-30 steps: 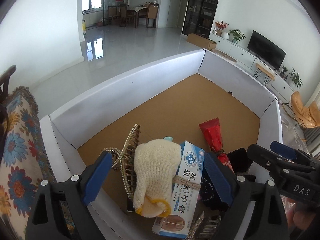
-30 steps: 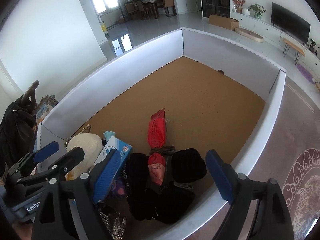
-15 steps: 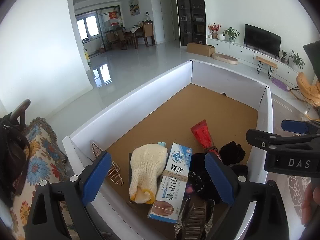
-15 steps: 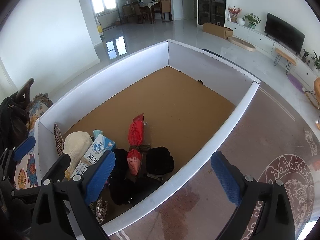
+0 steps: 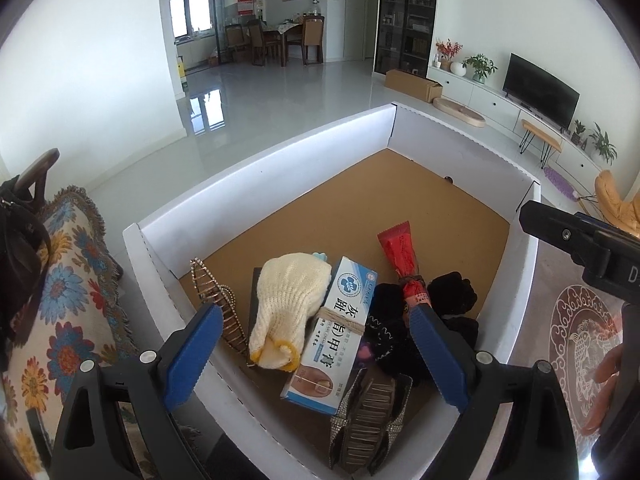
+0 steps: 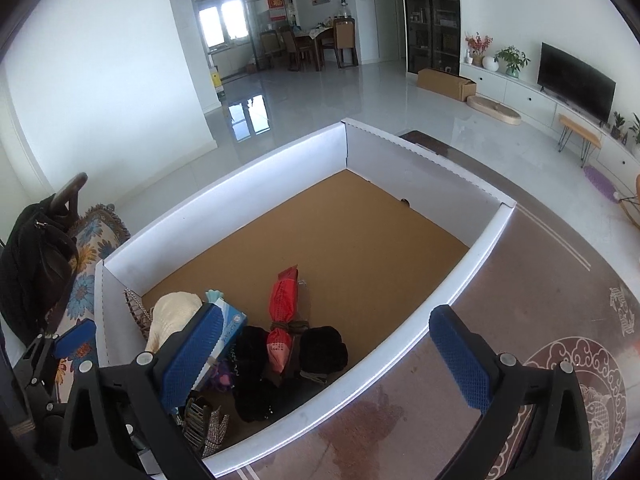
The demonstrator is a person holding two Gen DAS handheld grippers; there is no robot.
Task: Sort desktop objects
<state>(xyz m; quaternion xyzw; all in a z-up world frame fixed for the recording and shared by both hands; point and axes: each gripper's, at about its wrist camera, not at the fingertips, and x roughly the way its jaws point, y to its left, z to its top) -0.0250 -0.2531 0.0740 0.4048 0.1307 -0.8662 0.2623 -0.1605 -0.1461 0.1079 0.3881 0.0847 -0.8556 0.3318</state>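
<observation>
The box's far half is bare brown floor, open from above, and only its white walls hem that room in. The near corner is crowded: glove, carton, red packet, black cloth and hair clips lie touching or overlapping, with no gap between them. Right of the box the desk lies open.
</observation>
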